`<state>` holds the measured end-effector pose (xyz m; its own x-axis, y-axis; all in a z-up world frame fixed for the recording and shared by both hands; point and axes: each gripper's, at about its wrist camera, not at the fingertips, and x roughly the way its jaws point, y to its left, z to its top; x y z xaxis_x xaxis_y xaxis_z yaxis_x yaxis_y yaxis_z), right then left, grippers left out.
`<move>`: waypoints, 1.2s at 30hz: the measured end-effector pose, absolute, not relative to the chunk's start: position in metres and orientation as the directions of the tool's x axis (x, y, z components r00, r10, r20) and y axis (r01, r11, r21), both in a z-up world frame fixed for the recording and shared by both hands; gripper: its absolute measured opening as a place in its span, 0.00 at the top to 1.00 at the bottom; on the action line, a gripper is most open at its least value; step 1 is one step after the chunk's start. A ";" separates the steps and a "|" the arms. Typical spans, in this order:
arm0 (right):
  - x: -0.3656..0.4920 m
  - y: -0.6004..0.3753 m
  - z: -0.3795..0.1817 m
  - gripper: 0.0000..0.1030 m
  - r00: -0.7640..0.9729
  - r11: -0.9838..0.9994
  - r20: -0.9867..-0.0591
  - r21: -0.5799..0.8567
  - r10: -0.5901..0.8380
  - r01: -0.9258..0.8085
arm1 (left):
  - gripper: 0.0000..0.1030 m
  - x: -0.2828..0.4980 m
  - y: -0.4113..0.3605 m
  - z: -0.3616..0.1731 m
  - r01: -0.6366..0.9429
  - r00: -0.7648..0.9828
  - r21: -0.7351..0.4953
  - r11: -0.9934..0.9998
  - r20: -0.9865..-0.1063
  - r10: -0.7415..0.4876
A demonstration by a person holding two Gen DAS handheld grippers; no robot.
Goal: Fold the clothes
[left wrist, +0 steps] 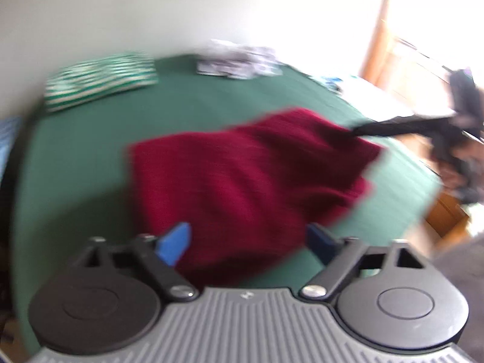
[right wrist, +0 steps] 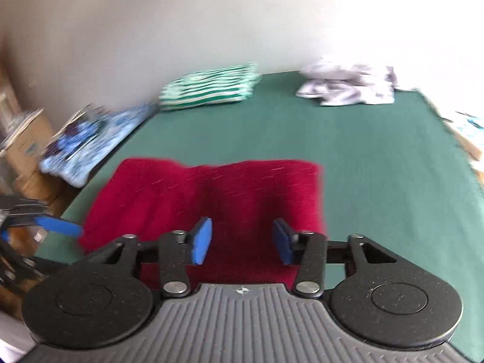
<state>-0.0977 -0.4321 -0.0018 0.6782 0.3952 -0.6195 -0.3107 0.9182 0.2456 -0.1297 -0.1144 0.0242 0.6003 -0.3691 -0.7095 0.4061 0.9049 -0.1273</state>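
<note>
Sweater (right wrist: 205, 199) lies folded on my tabletop (right wrist: 363, 157); both grippers' fingers (right wrist: 202, 240) spread, empty; crumpled garment (right wrist: 348, 89) remains.

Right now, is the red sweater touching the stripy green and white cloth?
Apart. In the right wrist view, the red sweater lies near the camera, the stripy green and white cloth sits far back by the wall, and bare green table cover shows between them.
</note>
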 end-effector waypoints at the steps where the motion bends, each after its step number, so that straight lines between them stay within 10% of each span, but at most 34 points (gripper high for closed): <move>1: -0.095 -0.437 -0.001 0.51 0.691 0.931 -0.624 0.235 0.366 -0.281 | 0.13 -0.120 -0.104 0.018 0.349 0.606 -0.138 0.927 -0.721 -0.335; 8: -0.074 -0.447 -0.031 0.53 0.577 0.908 -0.709 0.388 0.405 -0.160 | 0.18 -0.064 -0.082 -0.022 0.190 0.535 -0.362 0.912 -0.741 -0.406; 15: -0.083 -0.448 -0.025 0.51 0.480 0.900 -0.762 0.386 0.435 -0.204 | 0.19 -0.082 -0.101 -0.018 0.317 0.478 -0.300 0.900 -0.768 -0.425; 19: -0.070 -0.472 -0.005 0.28 0.501 0.894 -0.742 0.406 0.445 -0.192 | 0.09 -0.079 -0.078 -0.010 0.300 0.527 -0.220 0.928 -0.773 -0.354; 36: -0.016 -0.484 -0.057 0.30 0.302 0.756 -0.704 0.647 0.642 -0.097 | 0.01 -0.012 -0.092 -0.056 0.305 0.338 -0.430 0.850 -0.786 -0.518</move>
